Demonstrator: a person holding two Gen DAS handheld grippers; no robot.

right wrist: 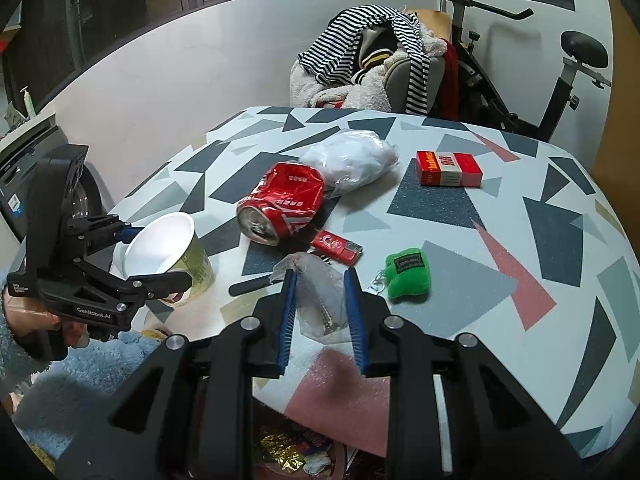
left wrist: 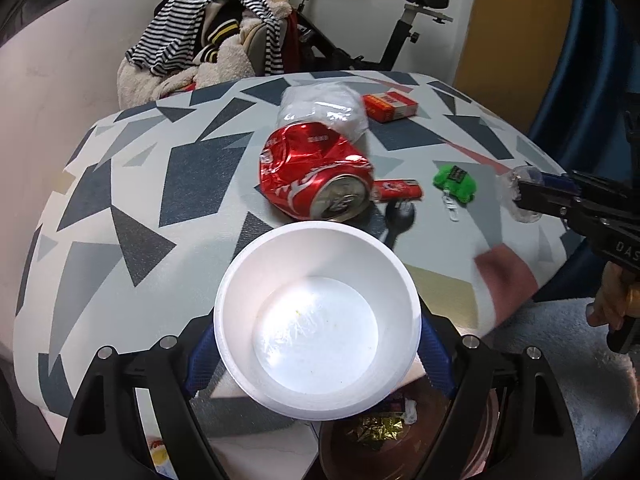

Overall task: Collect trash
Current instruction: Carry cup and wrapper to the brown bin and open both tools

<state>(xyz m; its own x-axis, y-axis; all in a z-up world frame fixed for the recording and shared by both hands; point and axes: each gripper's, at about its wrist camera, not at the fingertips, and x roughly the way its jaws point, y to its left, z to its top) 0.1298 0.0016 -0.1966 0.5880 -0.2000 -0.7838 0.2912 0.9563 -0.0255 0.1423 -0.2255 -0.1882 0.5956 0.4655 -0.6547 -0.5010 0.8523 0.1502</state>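
My left gripper [left wrist: 320, 356] is shut on a white foam cup [left wrist: 316, 320], its blue pads pressing both sides, near the table's front edge. In the right wrist view the same cup [right wrist: 160, 240] shows a yellowish outer wall inside the left gripper [right wrist: 162, 256]. My right gripper [right wrist: 320, 276] is shut on a crumpled clear plastic wrapper [right wrist: 320, 300], just above the table edge. A crushed red can [left wrist: 316, 180] lies mid-table beside a white plastic bag [left wrist: 324, 108]. The right gripper [left wrist: 520, 196] appears at the right with the wrapper [left wrist: 528, 216].
On the patterned table [right wrist: 520, 240] lie a red cigarette box [right wrist: 448, 170], a red lighter [right wrist: 336, 246], a green plush keychain [right wrist: 408, 276] and a black spoon [left wrist: 400, 216]. A brown bin [left wrist: 344, 456] with trash sits below the table edge. A clothes-piled chair and an exercise bike stand behind.
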